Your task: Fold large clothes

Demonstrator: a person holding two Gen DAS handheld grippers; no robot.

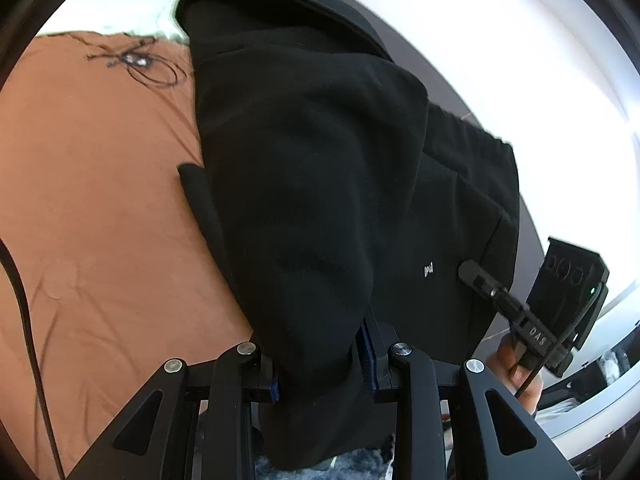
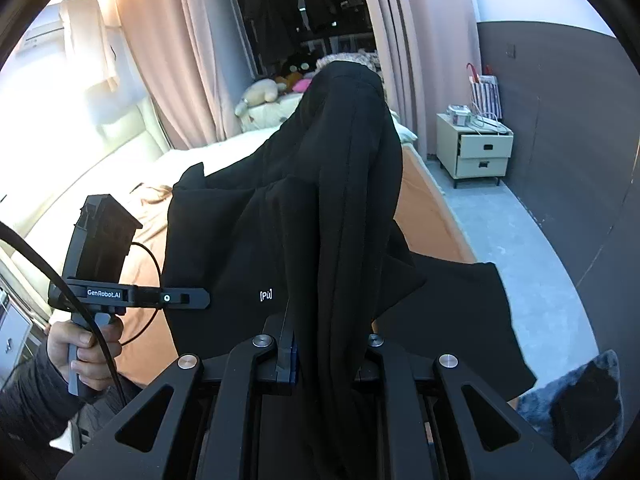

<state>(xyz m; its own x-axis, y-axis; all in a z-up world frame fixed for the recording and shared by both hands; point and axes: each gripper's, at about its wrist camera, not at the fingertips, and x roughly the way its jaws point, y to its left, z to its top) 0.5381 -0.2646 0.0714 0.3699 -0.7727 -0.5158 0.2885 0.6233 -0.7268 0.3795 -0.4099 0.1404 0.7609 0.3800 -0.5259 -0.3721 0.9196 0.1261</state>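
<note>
A large black garment (image 1: 312, 168) with a small white logo (image 1: 428, 271) is held up over the orange bed sheet (image 1: 100, 200). My left gripper (image 1: 320, 368) is shut on a bunched edge of it; the fabric drapes over the fingertips and hides them. In the right wrist view the same garment (image 2: 320, 200) hangs over my right gripper (image 2: 328, 360), which is shut on another part of its edge. The left gripper (image 2: 192, 298) also shows there at the left, pressed against the cloth. The right gripper (image 1: 476, 276) shows at the right of the left wrist view.
A tangle of thin black cables (image 1: 136, 62) lies on the sheet near pale bedding (image 1: 112, 12). A cream nightstand (image 2: 476, 152) stands by the dark wall. Curtains (image 2: 168, 60), stuffed toys (image 2: 264, 94) and grey carpet (image 2: 520, 232) are beyond the bed.
</note>
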